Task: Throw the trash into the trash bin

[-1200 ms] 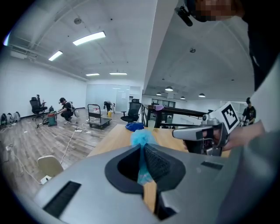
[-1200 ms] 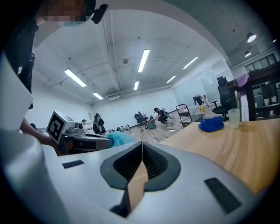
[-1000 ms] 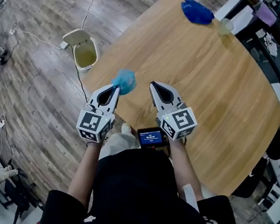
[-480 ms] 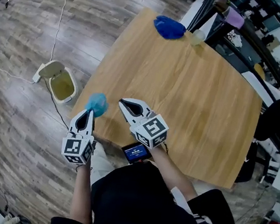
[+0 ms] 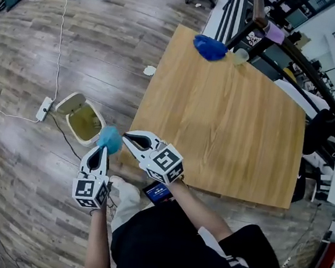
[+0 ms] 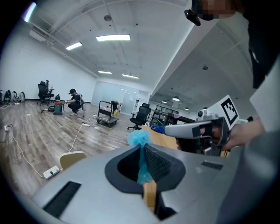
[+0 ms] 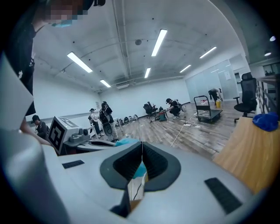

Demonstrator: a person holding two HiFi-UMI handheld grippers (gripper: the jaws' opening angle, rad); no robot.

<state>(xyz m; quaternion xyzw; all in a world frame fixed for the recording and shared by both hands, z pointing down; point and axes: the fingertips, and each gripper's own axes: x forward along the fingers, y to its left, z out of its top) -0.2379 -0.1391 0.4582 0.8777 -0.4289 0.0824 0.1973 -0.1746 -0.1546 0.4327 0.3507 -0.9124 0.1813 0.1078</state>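
A crumpled light-blue piece of trash [image 5: 109, 138] sticks out of my left gripper [image 5: 107, 148], which is shut on it over the floor just right of the trash bin [image 5: 85, 124]. The bin is cream, with its lid [image 5: 67, 102] flipped open. In the left gripper view the trash [image 6: 138, 138] stands up between the closed jaws and the bin lid [image 6: 72, 158] shows low at the left. My right gripper [image 5: 127, 135] hovers beside the left one at the table's corner, shut with nothing in it; its jaws meet in the right gripper view [image 7: 141, 154].
The wooden table [image 5: 231, 127] fills the right side, with a dark blue cloth [image 5: 209, 47] and a cup [image 5: 240, 57] at its far edge. A power strip [image 5: 44, 109] and cable lie left of the bin, a white scrap [image 5: 149, 70] on the floor beyond.
Both grippers have moved left off the table's edge to the floor side next to the bin, the left one still carrying the blue trash.
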